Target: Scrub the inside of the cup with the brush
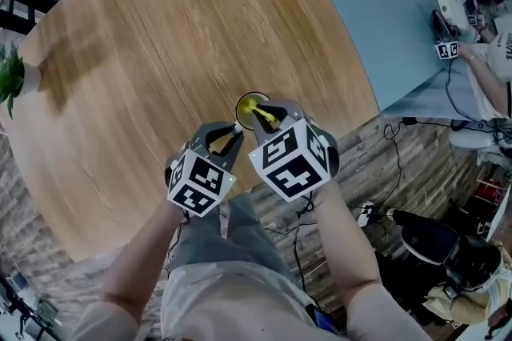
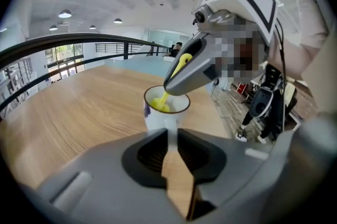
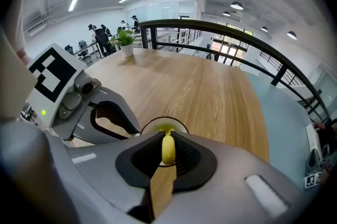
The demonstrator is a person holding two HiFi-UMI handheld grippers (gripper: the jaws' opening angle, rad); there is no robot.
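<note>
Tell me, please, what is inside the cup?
The head of the yellow brush is inside the cup, its handle held by the right claw. The cup's bottom cannot be seen: brush and claw cover it.

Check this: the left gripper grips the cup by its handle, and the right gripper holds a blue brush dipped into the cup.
The colour is wrong: the brush is yellow, not blue, as the right gripper view shows. Otherwise right: the left gripper grips the cup by its handle, and the right gripper holds the brush dipped into it.
</note>
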